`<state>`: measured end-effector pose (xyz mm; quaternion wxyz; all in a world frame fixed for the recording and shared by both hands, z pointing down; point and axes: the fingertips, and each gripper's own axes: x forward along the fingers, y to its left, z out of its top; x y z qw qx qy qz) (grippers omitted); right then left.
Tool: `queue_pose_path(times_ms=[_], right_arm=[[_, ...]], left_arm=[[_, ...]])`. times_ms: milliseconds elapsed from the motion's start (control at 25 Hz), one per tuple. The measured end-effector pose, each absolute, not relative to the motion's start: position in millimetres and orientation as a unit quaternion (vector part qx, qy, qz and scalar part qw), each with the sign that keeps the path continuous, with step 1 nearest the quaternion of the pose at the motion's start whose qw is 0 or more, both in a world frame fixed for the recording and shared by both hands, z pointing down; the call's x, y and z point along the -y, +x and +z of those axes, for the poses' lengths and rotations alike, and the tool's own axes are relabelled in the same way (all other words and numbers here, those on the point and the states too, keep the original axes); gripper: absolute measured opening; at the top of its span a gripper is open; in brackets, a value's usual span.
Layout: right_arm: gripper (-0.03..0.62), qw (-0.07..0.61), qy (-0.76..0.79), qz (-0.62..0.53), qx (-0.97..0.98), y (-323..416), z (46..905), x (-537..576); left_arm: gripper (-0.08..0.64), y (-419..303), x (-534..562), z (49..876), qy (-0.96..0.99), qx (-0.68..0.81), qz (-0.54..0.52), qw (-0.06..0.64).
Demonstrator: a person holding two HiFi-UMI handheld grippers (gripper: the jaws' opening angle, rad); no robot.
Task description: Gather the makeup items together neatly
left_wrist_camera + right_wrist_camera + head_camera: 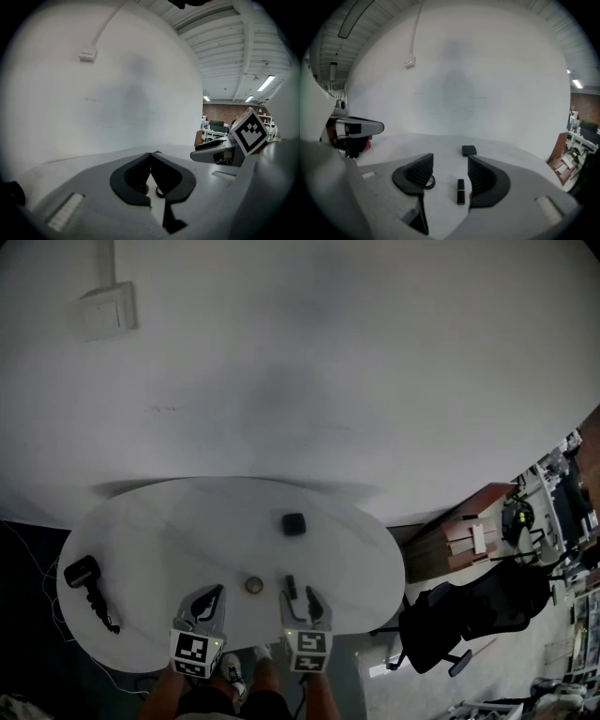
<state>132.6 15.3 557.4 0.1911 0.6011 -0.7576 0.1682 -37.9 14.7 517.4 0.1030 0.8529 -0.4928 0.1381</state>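
Near the front edge of the table (pixel 141 521) lies the black lipstick (pixel 461 191), loose beneath the right gripper (pixel 449 161), whose jaws stand apart on nothing, probably lined up to take it. Just left of the lipstick sits a small round pot (pixel 253 585). Beyond the lipstick, well apart, is a square black compact (pixel 293 522), still ungathered. Further left, the left gripper (pixel 151 154) is closed and empty. No label is legible.

White oval table (pixel 169 521) — black compact (pixel 293 522), round tin (pixel 253 585), lipstick (pixel 290 585), black corded device (pixel 84 576)
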Motion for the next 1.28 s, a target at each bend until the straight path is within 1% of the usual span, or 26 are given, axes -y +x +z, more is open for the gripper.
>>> queue_pose_path(times_ms=[240, 400, 480, 640, 720, 1280], right_arm=[[0.182, 0.170, 0.605, 0.102, 0.771, 125.9, 485.3, -28.5], [0.106, 0.155, 0.616, 0.063, 0.770, 124.2, 444.4, -40.1], [0.092, 0.151, 0.617, 0.050, 0.771, 124.4, 431.3, -45.1], [0.030, 0.145, 0.616, 0.034, 0.774, 124.7, 414.9, -54.6], [0.011, 0.145, 0.616, 0.034, 0.774, 125.5, 412.1, -61.2], [0.006, 0.149, 0.619, 0.037, 0.770, 131.4, 420.1, -76.8]], left_arm=[[0.011, -41.0, -28.2, 466.3, 0.862, 0.490, 0.113, 0.068], [0.011, -48.0, -34.8, 440.4, 0.862, 0.493, 0.104, 0.054], [0.011, -49.9, -38.4, 430.1, 0.862, 0.495, 0.099, 0.051], [0.011, -51.9, -46.2, 412.7, 0.859, 0.501, 0.094, 0.041], [0.011, -52.1, -52.2, 409.3, 0.858, 0.504, 0.091, 0.043], [0.011, -40.6, -68.9, 418.2, 0.863, 0.494, 0.092, 0.049]])
